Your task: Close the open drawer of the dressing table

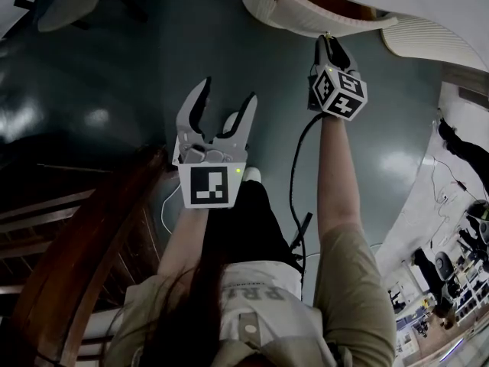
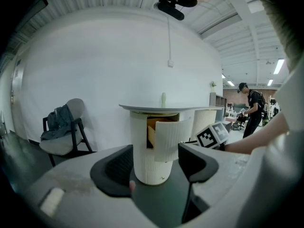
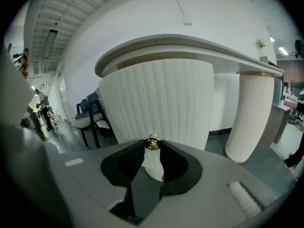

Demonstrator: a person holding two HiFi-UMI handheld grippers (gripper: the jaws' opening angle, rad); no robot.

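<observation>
The white ribbed dressing table [image 2: 152, 141] stands ahead with its curved drawer [image 2: 170, 137] pulled out, wood showing inside. In the head view the drawer [image 1: 321, 15] sits at the top, and my right gripper [image 1: 328, 46] reaches to its front. In the right gripper view the ribbed drawer front [image 3: 161, 99] fills the frame and my right gripper [image 3: 152, 144] is shut on its small brass knob [image 3: 152, 142]. My left gripper [image 1: 228, 92] hangs back over the dark floor, open, with nothing between its fingers; its view shows my left gripper [image 2: 156, 163] aimed at the table.
A chair [image 2: 61, 127] with clothes on it stands left of the table by the white wall. A second ribbed leg [image 3: 254, 113] holds the tabletop [image 3: 190, 46] at the right. A person [image 2: 251, 110] stands far right. Dark wooden furniture [image 1: 92, 235] lies at my lower left.
</observation>
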